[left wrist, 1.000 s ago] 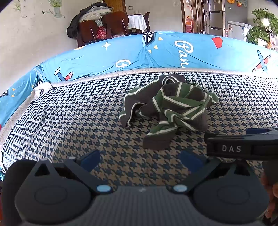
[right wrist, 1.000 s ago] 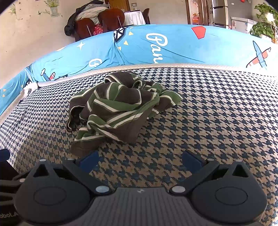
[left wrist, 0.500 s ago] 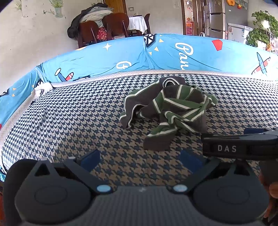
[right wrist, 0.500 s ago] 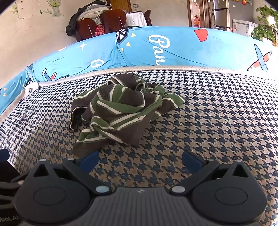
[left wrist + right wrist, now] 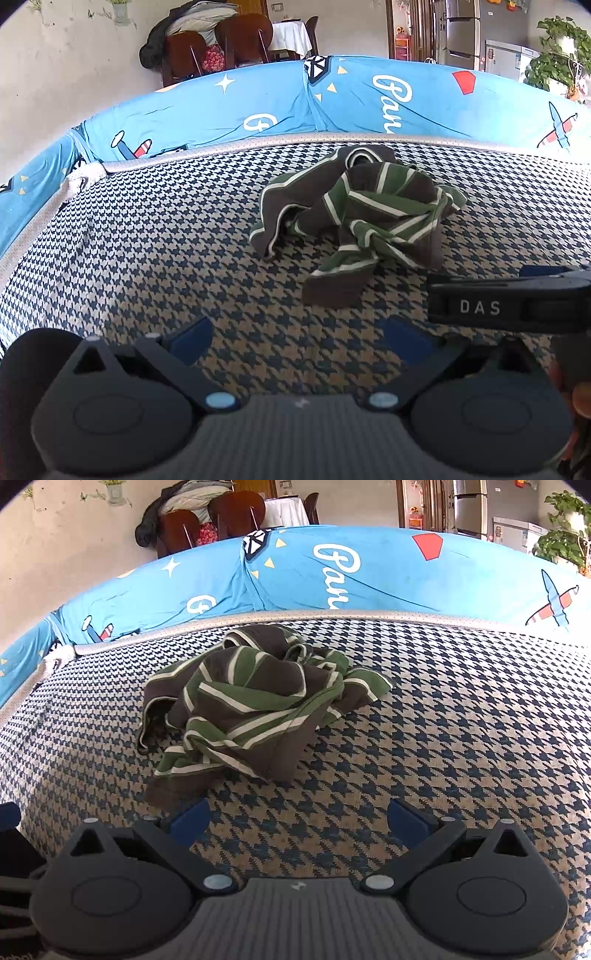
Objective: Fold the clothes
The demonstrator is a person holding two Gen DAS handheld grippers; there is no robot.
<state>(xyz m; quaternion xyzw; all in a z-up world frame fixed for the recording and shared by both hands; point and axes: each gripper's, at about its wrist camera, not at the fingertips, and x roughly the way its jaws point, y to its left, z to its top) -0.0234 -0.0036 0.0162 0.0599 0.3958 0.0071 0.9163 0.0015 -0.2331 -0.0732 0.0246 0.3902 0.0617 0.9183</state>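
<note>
A crumpled garment (image 5: 354, 218) with brown, green and white stripes lies in a heap on the houndstooth mattress (image 5: 147, 251). In the right wrist view the same garment (image 5: 255, 701) sits ahead and to the left. My left gripper (image 5: 299, 336) hovers open in front of the heap, with nothing between its blue pads. My right gripper (image 5: 299, 818) is open too, and its left pad sits just short of the garment's nearest brown edge. The right gripper's black body (image 5: 509, 302), marked DAS, crosses the right side of the left wrist view.
A blue printed sheet (image 5: 369, 99) forms a raised wall along the far side and left of the mattress. Behind it stand wooden chairs (image 5: 221, 44) with piled clothes, a fridge (image 5: 461, 29) and a potted plant (image 5: 557, 48). Bare mattress spreads to the left and right of the heap.
Both grippers have edged slightly closer to the garment, which lies as before. Their jaws stay open.
</note>
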